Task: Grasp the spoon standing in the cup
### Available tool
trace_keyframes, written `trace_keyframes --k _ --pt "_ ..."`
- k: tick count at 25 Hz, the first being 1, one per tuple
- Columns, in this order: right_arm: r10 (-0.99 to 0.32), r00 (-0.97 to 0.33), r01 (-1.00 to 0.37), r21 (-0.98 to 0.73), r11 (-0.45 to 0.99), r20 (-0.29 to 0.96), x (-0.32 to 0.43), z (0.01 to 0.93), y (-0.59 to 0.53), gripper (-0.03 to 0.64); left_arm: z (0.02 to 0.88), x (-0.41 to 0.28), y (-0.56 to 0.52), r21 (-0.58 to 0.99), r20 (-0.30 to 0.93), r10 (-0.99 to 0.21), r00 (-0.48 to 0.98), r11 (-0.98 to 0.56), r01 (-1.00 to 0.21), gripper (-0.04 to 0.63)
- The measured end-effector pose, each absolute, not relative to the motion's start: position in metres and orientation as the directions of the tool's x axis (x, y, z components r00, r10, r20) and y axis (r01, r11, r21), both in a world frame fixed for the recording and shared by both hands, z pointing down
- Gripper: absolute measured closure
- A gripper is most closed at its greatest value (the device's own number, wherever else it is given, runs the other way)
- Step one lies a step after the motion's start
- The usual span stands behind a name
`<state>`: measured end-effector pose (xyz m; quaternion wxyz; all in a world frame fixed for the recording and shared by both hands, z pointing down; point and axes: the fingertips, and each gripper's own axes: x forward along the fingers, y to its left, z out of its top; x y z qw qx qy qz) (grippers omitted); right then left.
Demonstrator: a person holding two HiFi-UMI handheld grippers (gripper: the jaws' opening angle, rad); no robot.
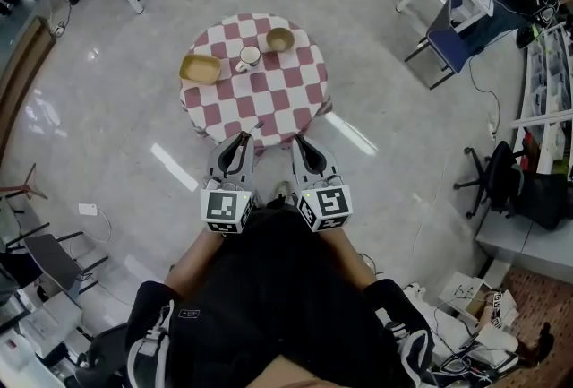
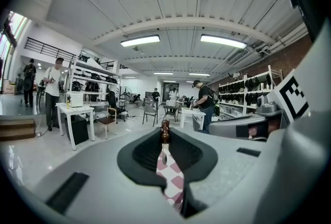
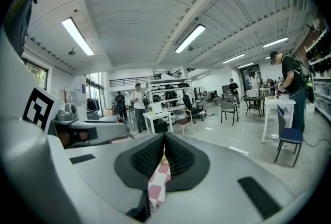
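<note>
A spoon (image 2: 165, 130) with a brown wooden end and a thin metal stem is pinched between the jaws of my left gripper (image 2: 165, 140), which is shut on it. In the head view the spoon (image 1: 256, 125) pokes out from the left gripper (image 1: 240, 138) over the near edge of the round checkered table (image 1: 269, 113). A white cup (image 1: 249, 56) stands near the table's middle, well beyond both grippers. My right gripper (image 1: 301, 142) is beside the left one, shut with nothing in it (image 3: 164, 146).
A yellow bowl (image 1: 200, 67) lies left of the cup and a tan bowl (image 1: 280, 39) behind it to the right. White desks, chairs and several people stand around the glossy floor. The person's body fills the lower head view.
</note>
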<state>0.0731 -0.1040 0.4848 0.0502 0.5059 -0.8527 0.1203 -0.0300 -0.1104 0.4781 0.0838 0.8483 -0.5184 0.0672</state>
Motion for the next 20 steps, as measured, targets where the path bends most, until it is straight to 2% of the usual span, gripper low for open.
trace_keyframes --k 20 --pt "-0.849 -0.481 -0.876 -0.164 0.454 0.217 0.083 0.4905 -0.0959 0.589 0.4782 -0.0221 -0.1052 0.076 0.201 -0.87 0.45 -0.444 -0.893 0.551"
